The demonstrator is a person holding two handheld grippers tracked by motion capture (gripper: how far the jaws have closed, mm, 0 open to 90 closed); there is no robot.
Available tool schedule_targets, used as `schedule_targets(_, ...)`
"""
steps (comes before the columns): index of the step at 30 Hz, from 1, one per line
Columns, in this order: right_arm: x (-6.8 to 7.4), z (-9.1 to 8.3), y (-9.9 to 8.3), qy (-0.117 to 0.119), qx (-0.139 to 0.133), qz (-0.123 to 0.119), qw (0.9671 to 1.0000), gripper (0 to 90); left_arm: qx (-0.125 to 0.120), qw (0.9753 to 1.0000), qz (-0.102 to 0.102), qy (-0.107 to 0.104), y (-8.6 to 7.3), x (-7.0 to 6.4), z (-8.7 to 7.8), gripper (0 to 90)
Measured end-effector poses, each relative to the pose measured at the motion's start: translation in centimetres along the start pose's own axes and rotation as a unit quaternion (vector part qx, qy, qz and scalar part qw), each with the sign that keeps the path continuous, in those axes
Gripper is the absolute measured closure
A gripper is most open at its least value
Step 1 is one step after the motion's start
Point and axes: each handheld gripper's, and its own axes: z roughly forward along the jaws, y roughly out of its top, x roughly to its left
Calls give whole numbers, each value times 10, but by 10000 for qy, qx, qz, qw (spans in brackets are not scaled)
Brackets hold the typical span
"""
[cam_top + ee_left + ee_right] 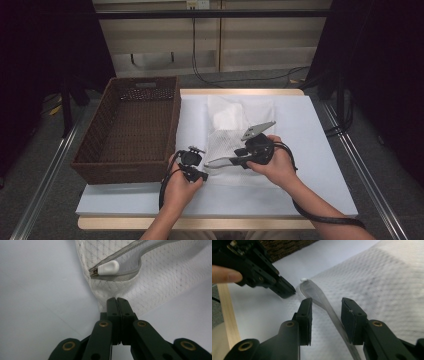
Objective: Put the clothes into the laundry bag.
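A white mesh bag [231, 136] lies flat on the white-covered table [315, 150], with a folded white item [227, 118] inside its far part. Its grey zipper [130, 251] is partly undone, and the white zipper pull [108, 267] sits near the bag's near left corner. My left gripper [117, 299] is shut, its tips pinching that corner of the mesh bag [155, 277]. My right gripper [327, 301] is open, its jaws standing either side of the grey zipper band [324, 302] just above the mesh bag [387, 282]. The left gripper [287, 291] shows beyond, next to the pull [304, 279].
A brown wicker basket [125, 172], with nothing in it, stands at the left and overhangs the table's left side. Bare white table surface lies right of the bag and along the front edge. Cables trail from both grippers toward the person.
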Motion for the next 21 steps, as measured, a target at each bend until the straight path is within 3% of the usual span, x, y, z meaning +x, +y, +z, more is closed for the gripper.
schedule_targets(11, 11, 30, 16, 323, 86, -19, 9994, 687, -128, 9999, -31, 3, -3, 0, -1, 884)
schedule_targets(18, 13, 49, 19, 472, 158, 114, 9987, 711, -116, 9999, 35, 35, -2, 3, -3, 876)
schedule_targets(20, 12, 54, 19, 509, 185, 123, 9985, 716, -203, 9997, -97, 16, -3, 1, -2, 873)
schedule_targets(21, 12, 56, 19, 509, 187, 147, 9984, 719, -168, 9998, -61, 21, -3, 2, -3, 871)
